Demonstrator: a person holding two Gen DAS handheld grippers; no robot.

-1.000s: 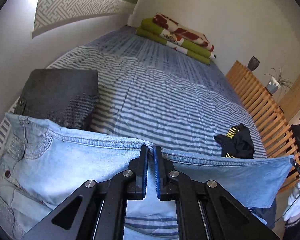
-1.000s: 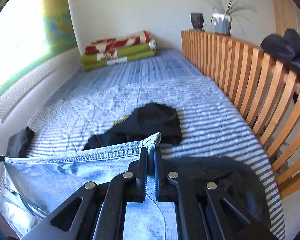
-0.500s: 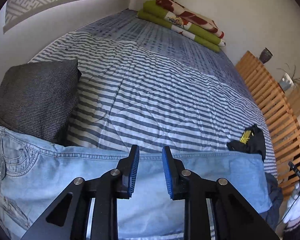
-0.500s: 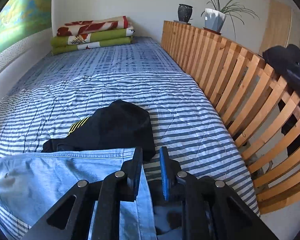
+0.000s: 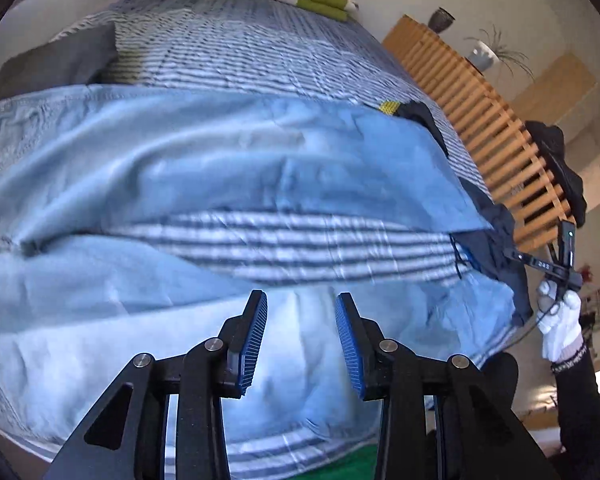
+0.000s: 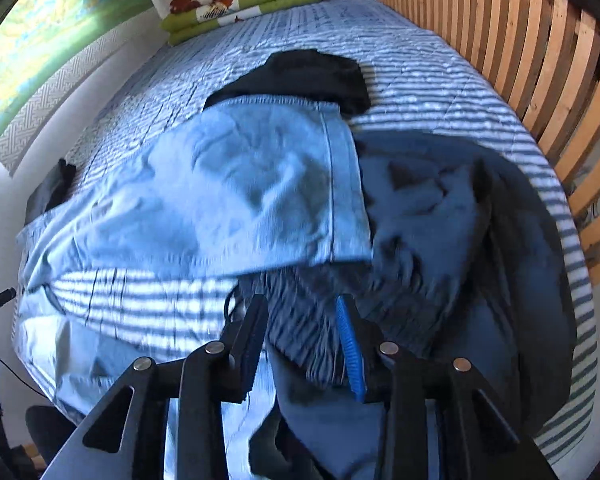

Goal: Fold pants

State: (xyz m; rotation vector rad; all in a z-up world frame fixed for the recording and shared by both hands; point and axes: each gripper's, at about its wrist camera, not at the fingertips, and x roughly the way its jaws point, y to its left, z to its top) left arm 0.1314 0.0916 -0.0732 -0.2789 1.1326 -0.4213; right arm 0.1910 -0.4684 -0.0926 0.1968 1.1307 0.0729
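The grey folded garment (image 5: 56, 66) lay at the far left of the bed (image 5: 236, 40), beside the waist end of the light blue jeans (image 5: 220, 152). The jeans were spread across the striped bedcover, both legs running left to right with a strip of cover showing between them. The left claw (image 5: 301, 336) stood released over the nearer leg, its jaws having just been opening, nothing between them. The leg ends lay against a dark blue garment (image 6: 452, 216), with a black garment (image 6: 312, 76) just beyond the far hem. The right claw (image 6: 302, 344) was likewise released above cloth, jaws just opened, gripping nothing. A wooden slatted rail (image 6: 520, 52) bordered the bed's right side. Folded blankets (image 6: 240, 0) sat at the far end.
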